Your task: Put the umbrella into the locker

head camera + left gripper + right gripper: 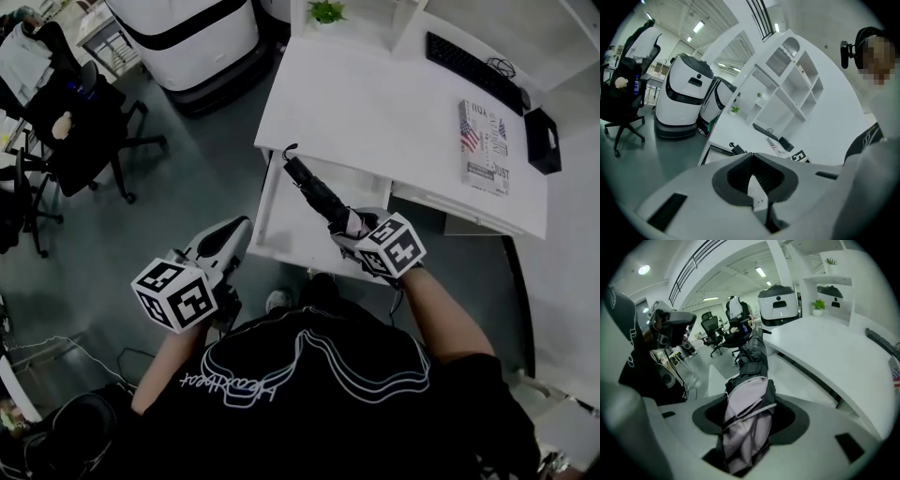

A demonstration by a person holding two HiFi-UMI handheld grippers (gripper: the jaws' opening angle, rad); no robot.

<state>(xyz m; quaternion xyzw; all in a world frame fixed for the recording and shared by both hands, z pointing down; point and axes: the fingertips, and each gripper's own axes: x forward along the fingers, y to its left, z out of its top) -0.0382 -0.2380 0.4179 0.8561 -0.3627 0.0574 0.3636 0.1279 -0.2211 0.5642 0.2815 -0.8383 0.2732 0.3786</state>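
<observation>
The right gripper [349, 225] is clamping its jaws on the folded umbrella [314, 187], gripping the pale lilac end while the black length is pointing away from the person, hooked handle foremost; the umbrella is lying over the open white locker [277, 220] at the front edge of the white desk [375, 103], and whether it is touching the locker cannot be told; the left gripper [239, 227] is keeping its jaws pressed together on nothing, hovering left of the locker above the grey floor [197, 159].

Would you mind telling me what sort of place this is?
Probably an open-plan office or lab: a white desk with a black keyboard, black swivel chairs and large white rounded machines.
</observation>
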